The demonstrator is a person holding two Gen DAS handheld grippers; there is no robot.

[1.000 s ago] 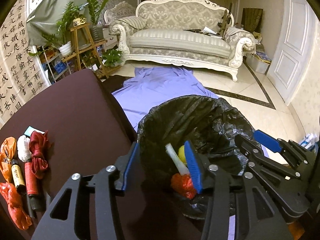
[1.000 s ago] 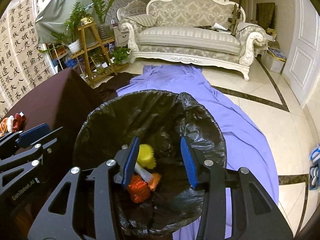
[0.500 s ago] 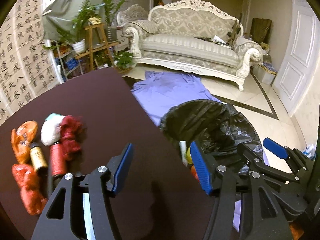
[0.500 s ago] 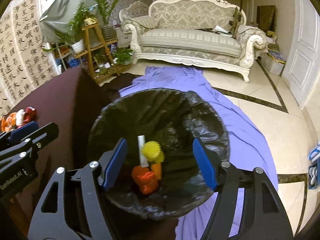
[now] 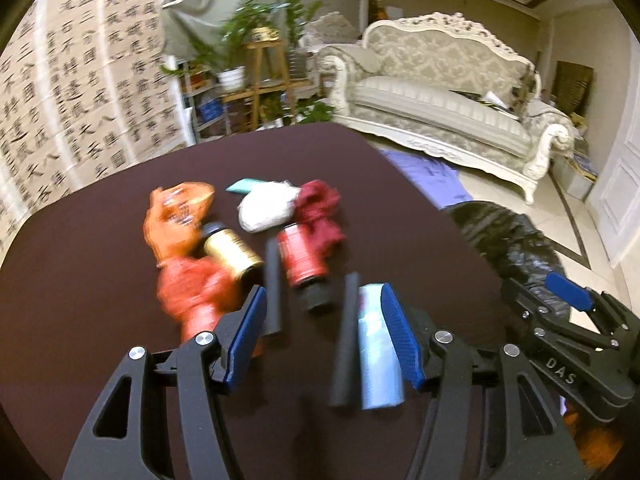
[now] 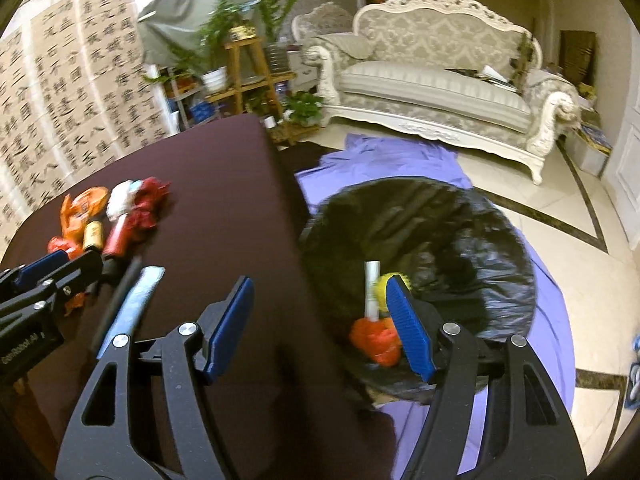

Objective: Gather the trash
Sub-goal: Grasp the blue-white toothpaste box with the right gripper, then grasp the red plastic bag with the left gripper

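Observation:
My left gripper (image 5: 322, 300) hangs open over the dark brown table (image 5: 80, 280), just above a pile of trash. The pile holds an orange wrapper (image 5: 176, 216), a gold can (image 5: 232, 254), a red can (image 5: 300, 256), crumpled white paper (image 5: 266, 210) and a red cloth (image 5: 320, 216). A black stick (image 5: 346, 340) and a light blue packet (image 5: 376, 356) lie below and between its fingers, untouched. My right gripper (image 6: 320, 284) is open and empty, straddling the table's edge beside the black-bagged bin (image 6: 440, 232). In the bin lie a white tube (image 6: 372, 288), a yellow ball (image 6: 382, 284) and an orange wrapper (image 6: 376, 338).
A purple sheet (image 6: 380, 160) covers the floor under and behind the bin. A cream sofa (image 6: 432, 92) stands at the back, with a wooden plant stand (image 6: 240, 76) to its left. A white door (image 5: 616, 184) is at the right.
Both grippers have swung left from above the bin towards the table, and both jaws have opened wider. The trash pile now sits in the middle of the left wrist view.

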